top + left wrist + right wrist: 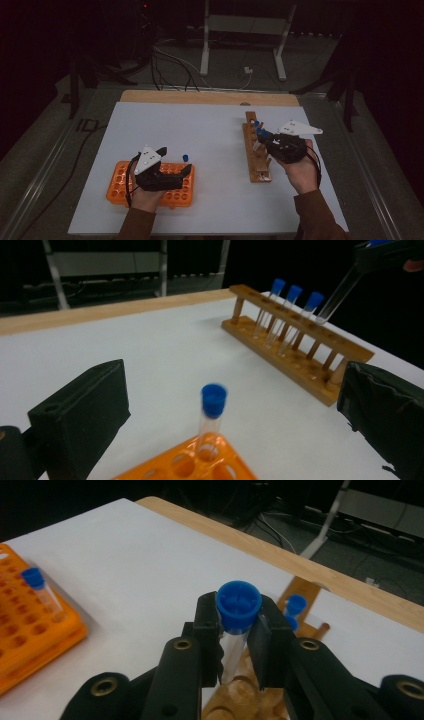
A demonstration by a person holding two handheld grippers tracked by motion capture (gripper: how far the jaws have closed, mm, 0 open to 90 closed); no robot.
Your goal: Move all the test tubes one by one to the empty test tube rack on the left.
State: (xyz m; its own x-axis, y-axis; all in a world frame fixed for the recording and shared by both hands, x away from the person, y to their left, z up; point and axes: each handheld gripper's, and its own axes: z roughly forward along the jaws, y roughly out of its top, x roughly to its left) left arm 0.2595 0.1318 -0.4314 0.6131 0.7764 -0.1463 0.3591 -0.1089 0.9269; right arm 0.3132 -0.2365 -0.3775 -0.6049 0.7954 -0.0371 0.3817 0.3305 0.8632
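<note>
My right gripper (236,630) is shut on a clear test tube with a blue cap (239,604), holding it just above the wooden rack (239,696). In the left gripper view this tube (336,296) hangs tilted over the wooden rack (320,372), clear of its top bar, next to three capped tubes (292,315) standing in it. My left gripper (227,390) stands open over a corner of the orange rack (200,467), with one blue-capped tube (212,415) upright between the jaws, untouched. From above, the left gripper (173,161) is over the orange rack (122,185) and the right gripper (267,141) over the wooden rack (252,160).
A white sheet (210,135) covers the table, with a wooden edge (210,97) along the far side. Cables and a white stand (242,45) lie on the floor beyond. The orange rack (25,635) holds several empty holes.
</note>
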